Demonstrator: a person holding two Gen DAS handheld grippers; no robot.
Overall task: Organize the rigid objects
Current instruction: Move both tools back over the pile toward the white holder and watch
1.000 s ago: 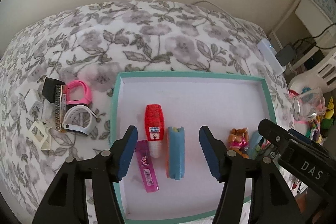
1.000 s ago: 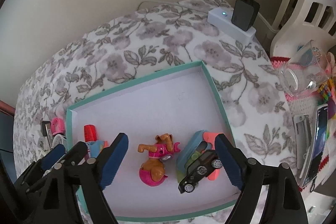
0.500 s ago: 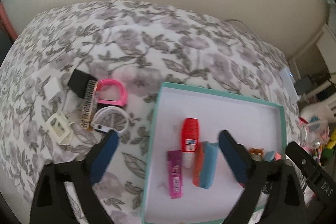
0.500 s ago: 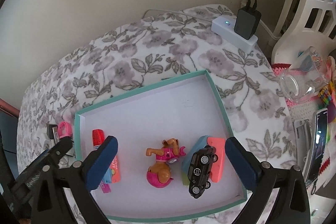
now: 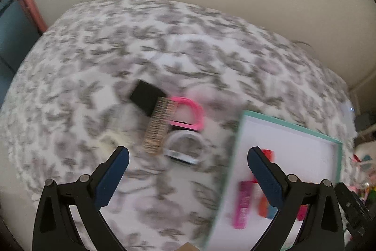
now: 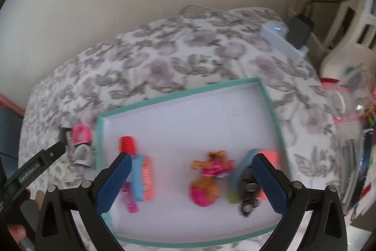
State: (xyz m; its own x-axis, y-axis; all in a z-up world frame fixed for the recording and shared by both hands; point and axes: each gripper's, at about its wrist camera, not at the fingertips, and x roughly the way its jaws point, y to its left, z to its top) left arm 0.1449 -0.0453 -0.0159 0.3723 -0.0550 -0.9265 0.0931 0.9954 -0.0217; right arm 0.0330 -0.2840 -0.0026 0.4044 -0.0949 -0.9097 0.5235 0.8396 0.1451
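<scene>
We see both tongs spread wide and empty: left tongs (image 5: 188, 154) above the watches (image 5: 185, 131), right tongs (image 6: 191, 160) over the tray (image 6: 270, 98).

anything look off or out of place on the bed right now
Nothing looks spilled or broken. A cluster still lies loose on the floral cover left of the teal tray: a black block, a comb-like piece, a pink band and a white band. Both grippers are open and empty.
</scene>
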